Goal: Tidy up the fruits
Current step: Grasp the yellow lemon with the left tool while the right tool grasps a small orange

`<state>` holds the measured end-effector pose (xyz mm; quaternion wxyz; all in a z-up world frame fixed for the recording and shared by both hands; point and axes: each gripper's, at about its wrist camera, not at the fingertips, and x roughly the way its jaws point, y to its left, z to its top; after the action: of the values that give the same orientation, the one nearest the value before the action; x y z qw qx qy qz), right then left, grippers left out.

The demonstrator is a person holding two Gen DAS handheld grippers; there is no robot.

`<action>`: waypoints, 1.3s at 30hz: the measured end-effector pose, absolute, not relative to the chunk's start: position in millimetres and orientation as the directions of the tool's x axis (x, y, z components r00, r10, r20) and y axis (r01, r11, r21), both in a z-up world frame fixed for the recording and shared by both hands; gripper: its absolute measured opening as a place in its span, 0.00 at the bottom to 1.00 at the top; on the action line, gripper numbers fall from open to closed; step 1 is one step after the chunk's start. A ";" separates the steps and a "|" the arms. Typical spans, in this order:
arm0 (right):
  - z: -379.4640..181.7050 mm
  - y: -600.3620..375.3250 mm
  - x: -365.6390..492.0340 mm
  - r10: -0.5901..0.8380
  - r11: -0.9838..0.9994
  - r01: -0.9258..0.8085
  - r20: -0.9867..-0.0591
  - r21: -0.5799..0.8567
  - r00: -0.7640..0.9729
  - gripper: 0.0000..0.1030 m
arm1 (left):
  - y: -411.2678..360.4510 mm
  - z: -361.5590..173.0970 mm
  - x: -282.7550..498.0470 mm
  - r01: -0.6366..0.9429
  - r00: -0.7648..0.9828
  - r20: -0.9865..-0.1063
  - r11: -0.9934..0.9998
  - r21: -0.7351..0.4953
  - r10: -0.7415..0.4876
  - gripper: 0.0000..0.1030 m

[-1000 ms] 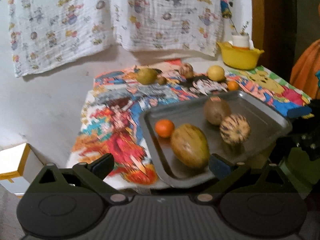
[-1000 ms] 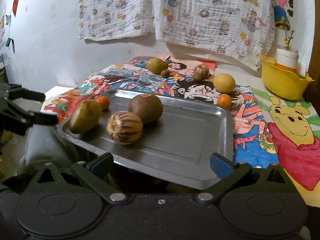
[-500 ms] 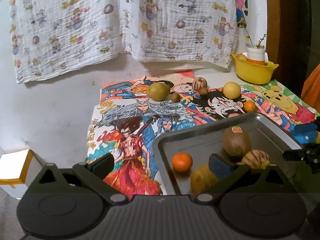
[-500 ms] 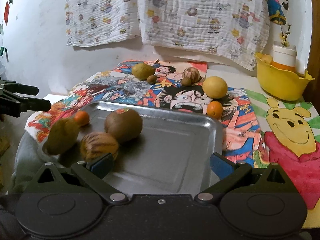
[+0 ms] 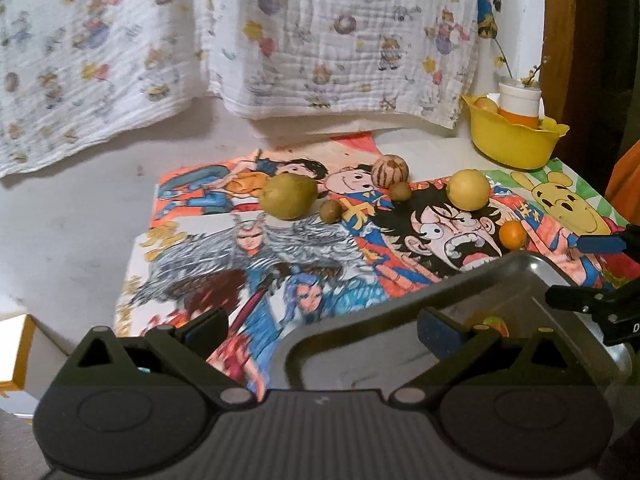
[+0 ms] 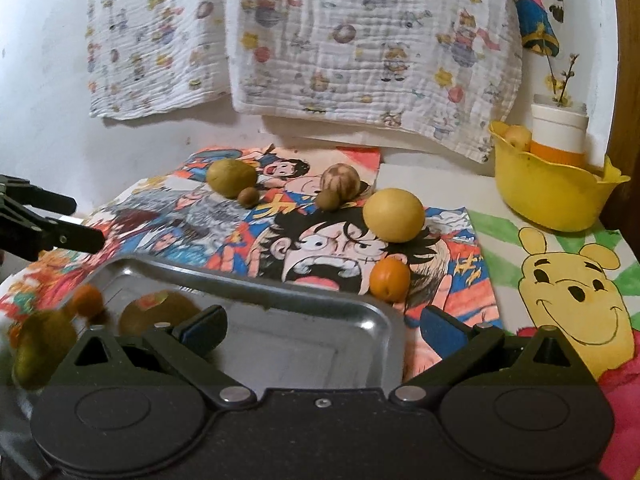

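Note:
A metal tray [image 6: 304,294] sits at the table's near edge, its corner [image 5: 440,284] right in front of my left gripper [image 5: 322,326], which is open and holds nothing. My right gripper [image 6: 322,326] is also open, low over the tray. At the tray's left end lie a brown fruit with a sticker [image 6: 156,312], a small orange [image 6: 88,300] and a blurred greenish mango [image 6: 44,348]. Further back on the cartoon cloth are a green fruit [image 6: 232,178], a striped fruit [image 6: 341,178], two small brown fruits [image 6: 248,197], a yellow fruit [image 6: 394,214] and a small orange [image 6: 390,280].
A yellow bowl [image 6: 552,192] with a white and orange jar stands at the back right. Printed cloths hang on the wall behind. A white box [image 5: 24,356] sits below the table's left side. My other gripper's fingers [image 6: 40,228] reach in from the left.
Both grippers have moved forward and lower toward the table. The tray now lies close under them, and its fruits sit low at the edge of each view or hidden.

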<state>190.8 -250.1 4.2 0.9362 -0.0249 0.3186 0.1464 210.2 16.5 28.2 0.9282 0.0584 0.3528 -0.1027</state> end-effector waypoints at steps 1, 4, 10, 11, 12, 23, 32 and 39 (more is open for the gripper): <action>2.9 -250.6 195.8 0.256 0.957 -0.286 -0.606 0.049 0.753 0.99 | 13.5 27.0 217.3 0.239 0.724 -0.672 0.971 0.030 -0.157 1.00; -1.1 -251.5 212.4 0.242 0.962 -0.268 -0.612 0.051 0.753 0.99 | 3.3 23.7 238.9 0.264 0.711 -0.680 0.964 0.021 -0.179 1.00; -11.9 -246.4 239.1 0.179 0.977 -0.214 -0.616 0.018 0.767 0.99 | -21.0 16.5 283.0 0.324 0.697 -0.682 0.946 0.026 -0.221 1.00; -13.4 -244.6 242.8 0.173 0.977 -0.214 -0.622 0.009 0.764 0.99 | -26.3 14.8 290.9 0.341 0.694 -0.683 0.939 0.031 -0.230 0.99; -14.3 -243.8 245.6 0.169 0.977 -0.212 -0.623 0.006 0.763 0.99 | -30.4 13.6 296.6 0.354 0.692 -0.682 0.935 0.036 -0.236 0.99; -17.9 -254.8 269.1 0.135 0.988 -0.155 -0.668 0.030 0.731 0.93 | -89.2 4.0 355.9 0.556 0.656 -0.629 0.830 0.031 -0.416 0.99; -24.9 -261.0 276.5 0.119 0.992 -0.117 -0.686 0.050 0.718 0.77 | -136.9 -17.6 379.3 0.650 0.610 -0.643 0.757 0.071 -0.464 0.99; -26.2 -259.3 277.5 0.108 0.993 -0.116 -0.694 0.035 0.712 0.69 | -157.0 -22.0 392.8 0.665 0.594 -0.654 0.744 0.072 -0.468 0.90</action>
<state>277.5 -259.3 -26.2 0.9252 -0.0055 0.3745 0.0603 392.8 -157.0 -22.0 0.8790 0.1563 0.3149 -0.3221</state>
